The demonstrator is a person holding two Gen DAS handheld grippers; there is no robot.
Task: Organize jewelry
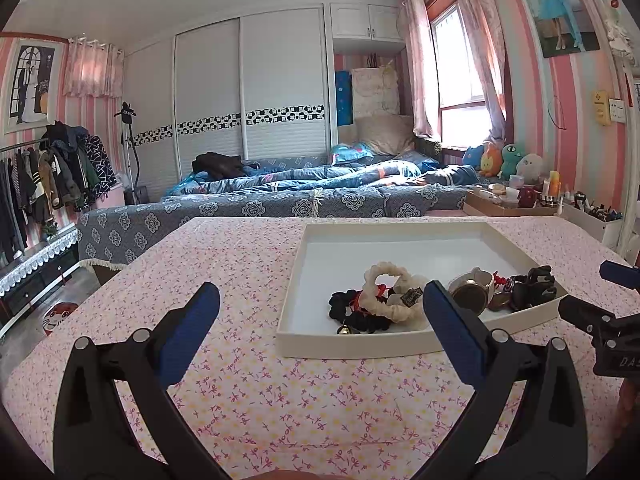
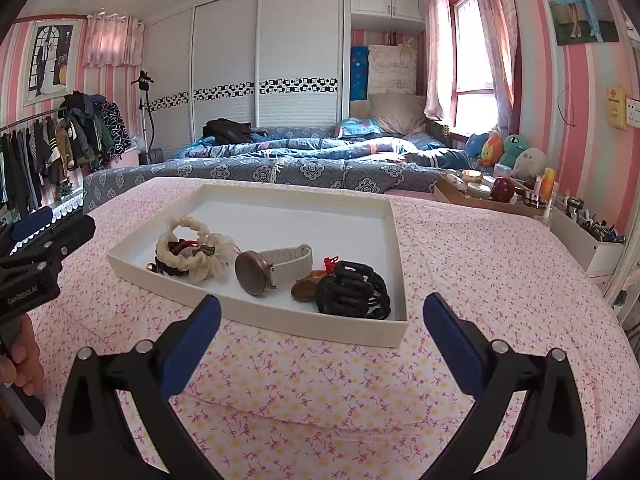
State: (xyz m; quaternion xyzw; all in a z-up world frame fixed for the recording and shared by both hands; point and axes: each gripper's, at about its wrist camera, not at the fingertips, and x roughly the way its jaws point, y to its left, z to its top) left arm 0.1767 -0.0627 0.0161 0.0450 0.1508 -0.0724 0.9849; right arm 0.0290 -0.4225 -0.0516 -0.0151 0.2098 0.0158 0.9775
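A shallow white tray (image 1: 352, 346) (image 2: 256, 314) sits on the pink flowered tablecloth. In it lie a cream scrunchie (image 1: 390, 292) (image 2: 188, 256), a black scrunchie (image 1: 344, 306), a watch with a bronze face and pale strap (image 1: 472, 294) (image 2: 258, 274), a brown disc (image 2: 304, 290) and a black hair claw (image 1: 534, 290) (image 2: 350, 292). My left gripper (image 1: 320, 300) is open and empty, just short of the tray's near left side. My right gripper (image 2: 322, 312) is open and empty, at the tray's near right corner. Each gripper shows at the edge of the other's view.
A wooden tray (image 2: 480, 196) of bottles and jars stands at the table's far right, beside a white box (image 2: 588, 248) of small items. A bed with a blue quilt (image 2: 300, 152) lies behind the table. A clothes rack (image 1: 36, 176) stands at the left.
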